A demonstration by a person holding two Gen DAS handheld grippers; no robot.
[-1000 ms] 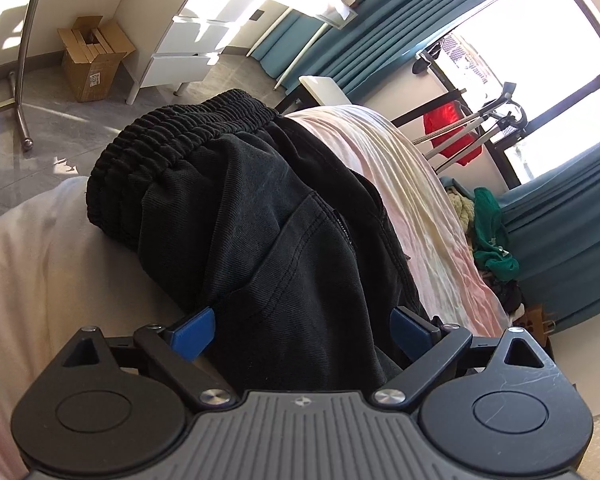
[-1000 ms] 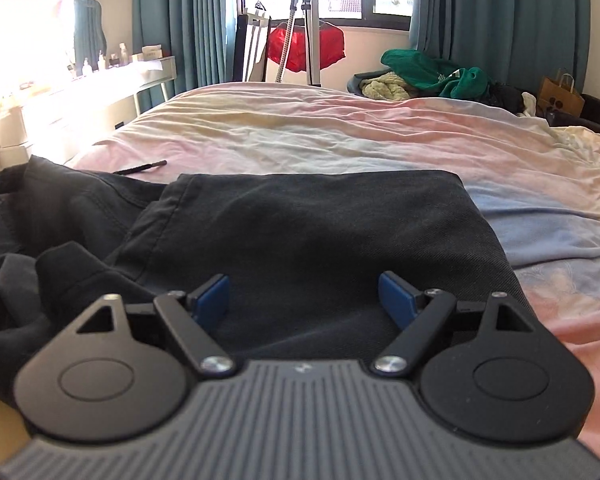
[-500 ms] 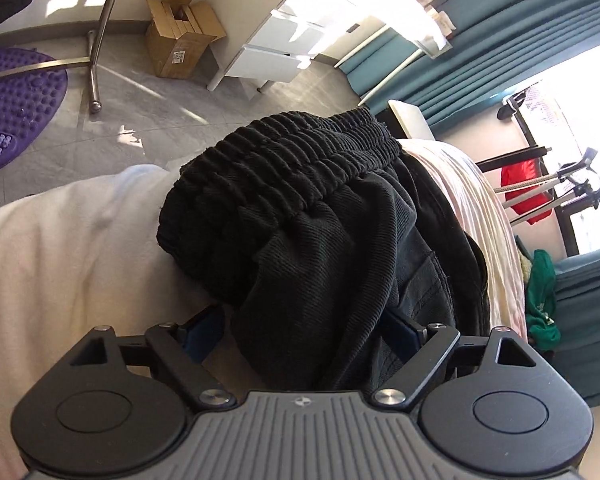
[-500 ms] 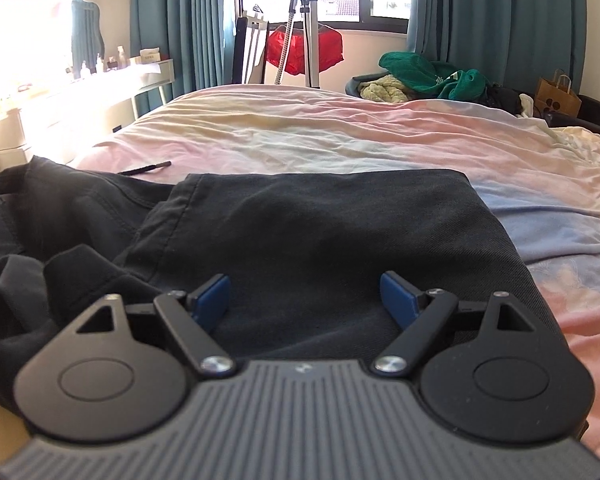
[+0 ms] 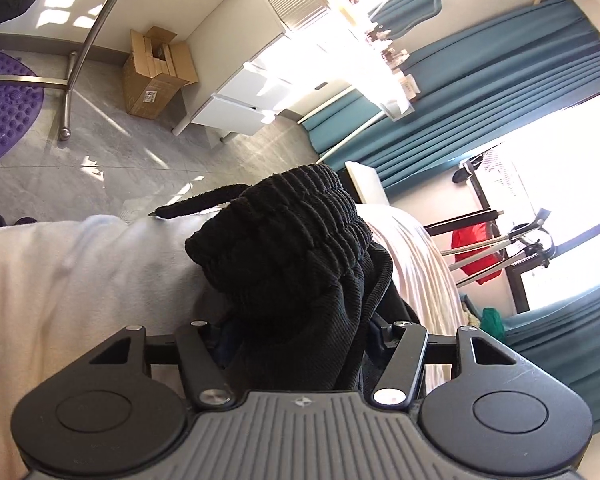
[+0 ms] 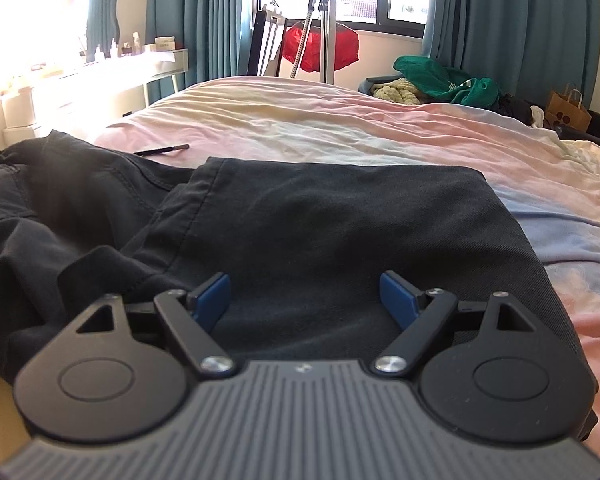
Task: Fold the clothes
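Note:
Black trousers (image 6: 320,216) lie on the bed, one leg folded flat in the right wrist view. My right gripper (image 6: 306,296) is open and rests just above that folded leg, nothing between its blue pads. In the left wrist view the elastic waistband end (image 5: 284,240) is bunched up and lifted. My left gripper (image 5: 296,336) is shut on this bunched cloth, which fills the gap between the jaws and hides the pads. A black drawstring (image 5: 196,206) hangs off the waistband.
The bed has a pale pink and yellow sheet (image 6: 340,128). A black pen-like stick (image 6: 162,150) lies on it. A green clothes pile (image 6: 440,80) sits at the far edge. A white desk (image 5: 252,88), cardboard box (image 5: 152,76) and metal rack (image 5: 72,80) stand on the floor.
My left gripper has closed in on the trousers' waistband and gathered it, lifting and turning toward the floor side. My right gripper has stayed open and nearly still.

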